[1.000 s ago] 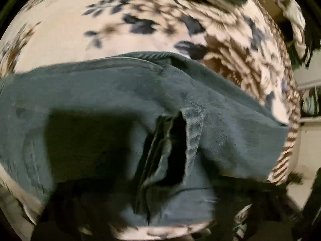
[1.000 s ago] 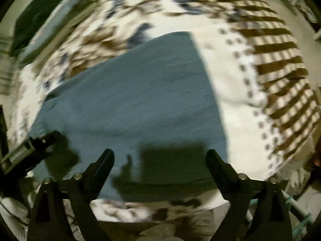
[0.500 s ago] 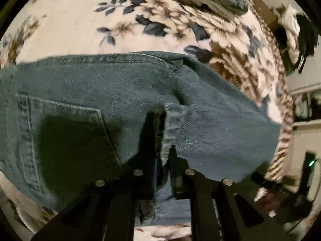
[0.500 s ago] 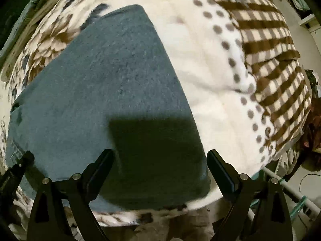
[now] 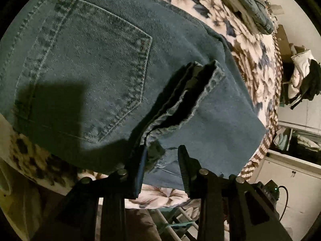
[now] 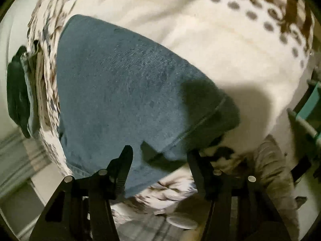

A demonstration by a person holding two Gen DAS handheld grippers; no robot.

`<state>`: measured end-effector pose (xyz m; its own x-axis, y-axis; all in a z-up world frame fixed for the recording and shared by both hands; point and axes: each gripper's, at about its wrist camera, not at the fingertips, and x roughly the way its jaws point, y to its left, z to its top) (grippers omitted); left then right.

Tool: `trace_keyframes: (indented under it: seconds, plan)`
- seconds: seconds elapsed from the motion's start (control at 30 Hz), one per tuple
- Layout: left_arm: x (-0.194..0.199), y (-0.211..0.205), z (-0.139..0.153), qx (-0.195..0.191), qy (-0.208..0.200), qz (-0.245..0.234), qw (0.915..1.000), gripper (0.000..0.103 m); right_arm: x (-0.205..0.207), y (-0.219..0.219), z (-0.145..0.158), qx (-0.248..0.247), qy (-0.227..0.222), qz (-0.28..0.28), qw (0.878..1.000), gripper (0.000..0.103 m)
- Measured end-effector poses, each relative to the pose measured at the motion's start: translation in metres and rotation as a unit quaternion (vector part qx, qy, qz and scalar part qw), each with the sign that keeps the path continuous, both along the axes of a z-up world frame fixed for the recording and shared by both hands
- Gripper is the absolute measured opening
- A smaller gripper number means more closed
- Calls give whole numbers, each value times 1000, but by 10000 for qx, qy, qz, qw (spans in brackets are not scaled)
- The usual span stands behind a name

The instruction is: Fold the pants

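Observation:
Blue-green jeans (image 5: 96, 64) lie folded on a floral bedspread (image 5: 250, 46), back pocket up. The leg hems (image 5: 192, 92) are doubled over on top. My left gripper (image 5: 162, 160) hovers at the near end of those hems. Its jaws are opening, and a scrap of hem lies by the left finger (image 5: 140, 172) with a gap to the other pad. In the right wrist view the jeans (image 6: 120, 84) show a plain folded panel. My right gripper (image 6: 160, 156) straddles its near edge. Its jaws are closing around the denim fold, and the pads do not press it.
A stack of folded clothes (image 5: 250, 6) sits at the far side of the bed and shows again as folded clothes (image 6: 30, 92) in the right wrist view. Loose garments (image 5: 303, 76) hang beyond the bed's right edge. A teal rack (image 6: 309, 112) and a person's trouser leg (image 6: 274, 170) are close by.
My left gripper, shut on the hem half a second ago, has parted its fingers and slid along the jeans. My right gripper dropped to the near fold and narrowed.

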<state>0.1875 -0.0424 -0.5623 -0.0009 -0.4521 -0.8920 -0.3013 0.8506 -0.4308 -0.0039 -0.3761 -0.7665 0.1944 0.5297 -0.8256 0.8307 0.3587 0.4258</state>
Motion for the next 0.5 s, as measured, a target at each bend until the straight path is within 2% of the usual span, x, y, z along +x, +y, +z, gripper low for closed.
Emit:
trace_keyframes:
  seconds: [0.07, 0.1, 0.13, 0.17, 0.2, 0.23, 0.33, 0.4, 0.5]
  plan:
    - [3, -7, -6, 121, 0, -48, 9999, 29, 0, 0, -6, 13, 48, -180, 9998, 56]
    - [5, -10, -9, 239, -27, -113, 9996, 28, -4, -2, -8, -26, 125, -286, 9995, 43]
    - [7, -14, -11, 410, -97, -234, 9988, 27, -2, -2, -13, -103, 239, -292, 9992, 23]
    - [8, -17, -12, 521, -146, -321, 9980, 22, -3, -2, -12, -192, 384, -307, 9986, 21]
    - [8, -17, -13, 667, -182, -399, 9968, 6, 0, -2, -9, -181, 383, -379, 9984, 18]
    - [7, -14, -13, 775, -220, -463, 9957, 5, -1, -3, -6, -245, 428, -348, 9982, 12]
    - [2, -2, -13, 1002, -198, -534, 9933, 4, 10, 3, 6, -472, 516, -72, 9975, 5]
    - [-4, 11, -19, 957, 6, -454, 9944, 4, 13, 3, 8, -585, 663, 132, 9960, 2]
    - [-12, 26, -15, 653, 203, -255, 9973, 4, 15, -3, 5, -433, 673, 244, 9965, 3]
